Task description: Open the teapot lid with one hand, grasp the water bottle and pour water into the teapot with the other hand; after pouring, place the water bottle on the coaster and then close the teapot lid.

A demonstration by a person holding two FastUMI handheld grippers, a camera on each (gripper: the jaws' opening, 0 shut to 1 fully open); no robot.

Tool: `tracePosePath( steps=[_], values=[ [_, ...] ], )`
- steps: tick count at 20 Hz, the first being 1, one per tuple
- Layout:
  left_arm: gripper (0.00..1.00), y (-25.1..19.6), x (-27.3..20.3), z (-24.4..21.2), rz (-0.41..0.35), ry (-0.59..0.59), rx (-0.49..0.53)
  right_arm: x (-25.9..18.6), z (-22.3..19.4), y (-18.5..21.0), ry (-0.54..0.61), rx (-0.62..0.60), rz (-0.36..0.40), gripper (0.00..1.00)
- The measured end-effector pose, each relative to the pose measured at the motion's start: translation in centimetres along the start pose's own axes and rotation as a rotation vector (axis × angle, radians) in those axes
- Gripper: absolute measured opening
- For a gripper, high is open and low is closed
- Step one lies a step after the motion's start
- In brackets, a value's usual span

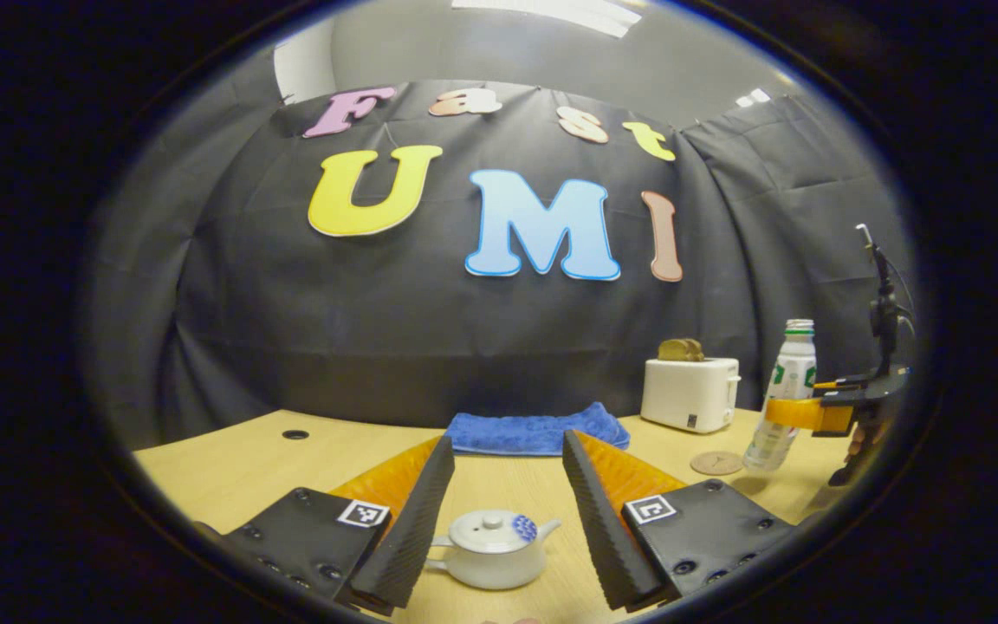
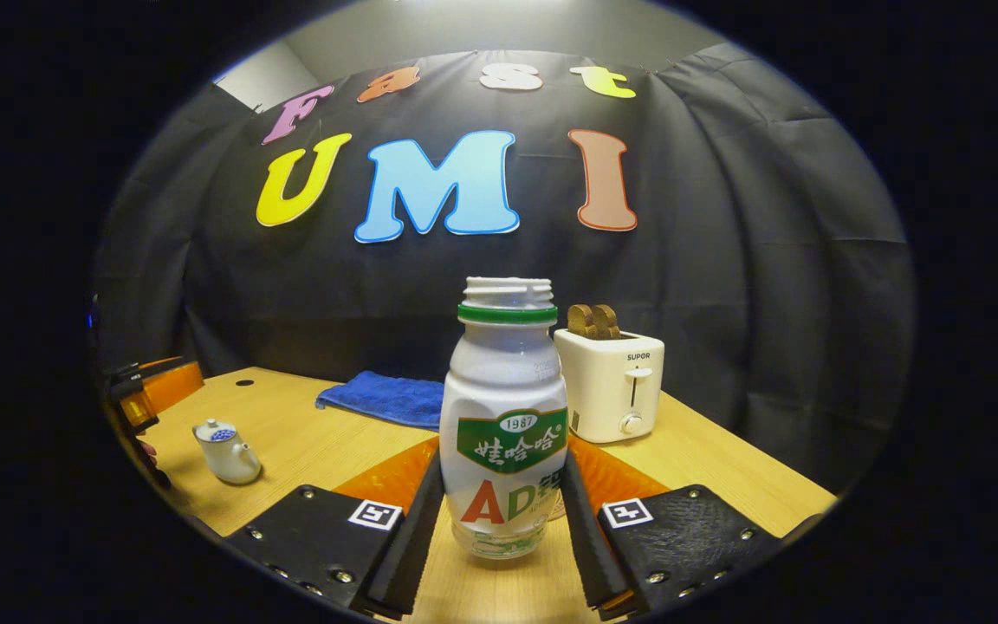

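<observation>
**Bottle gripped, teapot lid not yet lifted**

Right gripper (image 2: pixel 499 529): both fingers pressed against the lower body of the water bottle (image 2: pixel 506 425), centre of the right gripper view. Bottle upright, uncapped, a little clear liquid visible at its base. In the left gripper view it appears raised just off the table, mid-right of frame, with the coaster (image 1: pixel 716 463) just beside it to the left.

Left gripper (image 1: pixel 499 520): fingers spread wide, holding nothing. The teapot (image 1: pixel 492 548) sits between them at bottom centre, farther along, lid on, knob up, spout toward frame right.

Step in hand, as judged: bottle grasp done; lid opening pending. Next move calls for the left gripper to come down over the lid knob and close on it, a small target, then lift straight up. The bottle must then travel over to the pot opening before tipping.

Surface: pale wood table (image 1: pixel 230 468) with a cable hole at left. Blue towel (image 1: pixel 538 431) at the back centre, white toaster (image 1: pixel 691 392) with bread at right. Black cloth wall behind; ceiling lights at top.
</observation>
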State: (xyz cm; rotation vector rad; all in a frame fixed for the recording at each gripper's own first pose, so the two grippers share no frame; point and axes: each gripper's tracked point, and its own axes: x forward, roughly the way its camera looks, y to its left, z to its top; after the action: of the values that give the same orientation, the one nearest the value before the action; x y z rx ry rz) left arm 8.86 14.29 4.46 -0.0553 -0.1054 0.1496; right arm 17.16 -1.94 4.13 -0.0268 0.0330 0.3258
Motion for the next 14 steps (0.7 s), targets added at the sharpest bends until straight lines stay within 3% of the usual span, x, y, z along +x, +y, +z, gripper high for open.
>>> tracePosePath(
  steps=[3, 7, 14],
  values=[
    [0.9, 0.5, -0.1, 0.5, 0.012, -0.013, -0.003, 3.4, 0.4, -1.5, 0.034, 0.058, -0.012, 0.69],
    [0.85, 0.5, -0.3, 0.5, 0.012, -0.016, -0.013, 6.6, -1.1, -2.1, 0.069, 0.008, -0.043, 0.69],
    [0.84, -0.1, 0.1, -0.2, 0.003, 0.002, -0.006, 8.4, -2.6, -2.1, 0.076, -0.014, -0.057, 0.7]
  ],
)
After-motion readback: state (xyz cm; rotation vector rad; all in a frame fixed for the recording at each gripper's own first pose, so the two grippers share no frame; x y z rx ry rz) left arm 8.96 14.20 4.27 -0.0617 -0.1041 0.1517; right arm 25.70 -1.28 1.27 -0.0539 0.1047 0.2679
